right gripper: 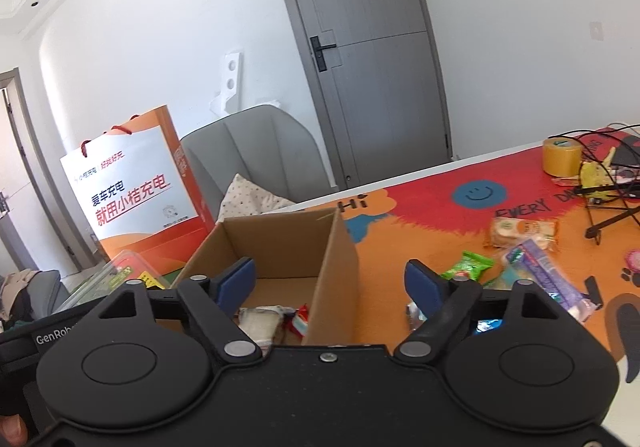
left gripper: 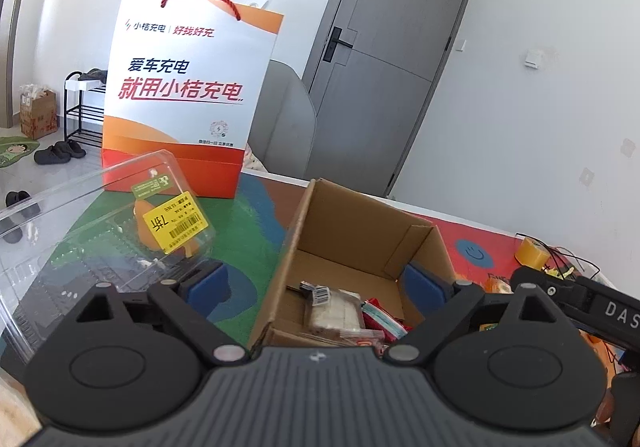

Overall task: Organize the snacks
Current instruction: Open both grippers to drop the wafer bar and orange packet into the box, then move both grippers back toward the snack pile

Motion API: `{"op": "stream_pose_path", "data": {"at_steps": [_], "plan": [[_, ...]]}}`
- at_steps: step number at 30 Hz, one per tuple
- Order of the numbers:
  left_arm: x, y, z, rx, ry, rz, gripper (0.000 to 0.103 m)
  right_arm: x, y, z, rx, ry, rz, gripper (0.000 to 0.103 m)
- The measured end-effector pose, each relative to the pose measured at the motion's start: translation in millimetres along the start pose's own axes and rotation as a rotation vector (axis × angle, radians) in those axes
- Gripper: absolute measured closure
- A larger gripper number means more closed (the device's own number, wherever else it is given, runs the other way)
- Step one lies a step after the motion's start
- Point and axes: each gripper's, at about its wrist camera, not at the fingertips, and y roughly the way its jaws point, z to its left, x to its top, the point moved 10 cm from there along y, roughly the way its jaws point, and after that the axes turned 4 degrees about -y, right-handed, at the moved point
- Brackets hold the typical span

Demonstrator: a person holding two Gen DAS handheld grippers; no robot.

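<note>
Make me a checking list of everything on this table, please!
Surface: colourful mat, mostly visible.
Job's things: cardboard box open, some packets inside; green snack packet and other wrapped snacks lie beside it.
Clutter: clear plastic container, tape roll, paper gift bag.
Grippers: left hand-held gripper open, empty; right hand-held gripper open, empty.
Cables: black wires at the far right corner.
Surroundings: grey door, grey chair.
</note>
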Motion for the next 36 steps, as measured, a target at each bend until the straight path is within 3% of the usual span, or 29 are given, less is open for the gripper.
{"op": "stream_pose_path", "data": {"at_steps": [14, 36], "plan": [[-21, 1, -60, -0.063, 0.078, 0.03, 0.005, -3, -34, -59, -0.101, 0.07, -0.051, 0.0], [-61, 6, -150, -0.172, 0.201, 0.073, 0.006, -27, -69, -155, -0.16, 0.17, -0.048, 0.0]]}}
